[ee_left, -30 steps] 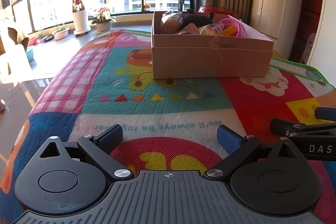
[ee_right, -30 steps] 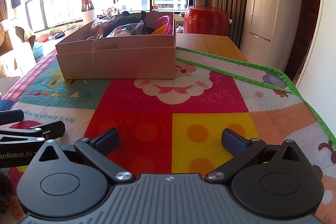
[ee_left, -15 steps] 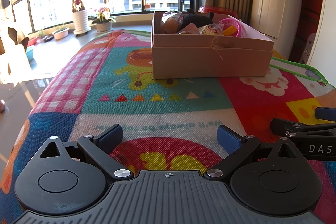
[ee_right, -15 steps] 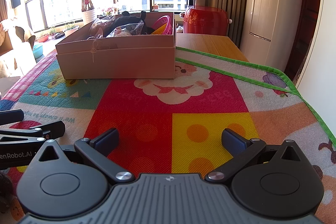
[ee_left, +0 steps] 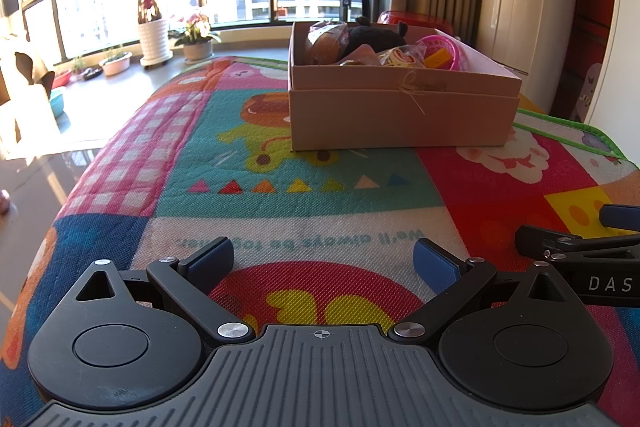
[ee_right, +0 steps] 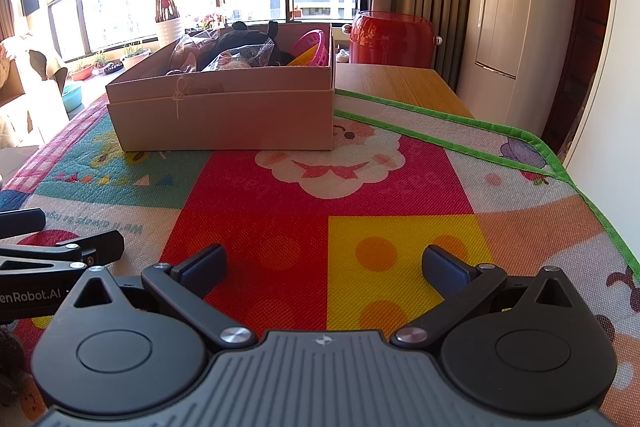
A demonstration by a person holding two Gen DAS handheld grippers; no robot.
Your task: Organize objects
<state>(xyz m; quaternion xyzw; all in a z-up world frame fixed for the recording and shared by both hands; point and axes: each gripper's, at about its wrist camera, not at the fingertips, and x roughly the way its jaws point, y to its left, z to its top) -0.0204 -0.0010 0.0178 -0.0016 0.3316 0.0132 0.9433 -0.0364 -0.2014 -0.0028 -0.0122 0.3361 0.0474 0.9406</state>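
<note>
Toward the mat's point(ee_left: 320, 211) far edge, cardboard box point(ee_left: 400, 115) (full of toys), left gripper point(ee_left: 322, 259) and right gripper point(ee_right: 324, 265) spread wide, empty, near edge.

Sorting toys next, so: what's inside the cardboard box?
The cardboard box holds a pink basket, a black plush toy and plastic-wrapped items. Anything beneath them is hidden.
</note>
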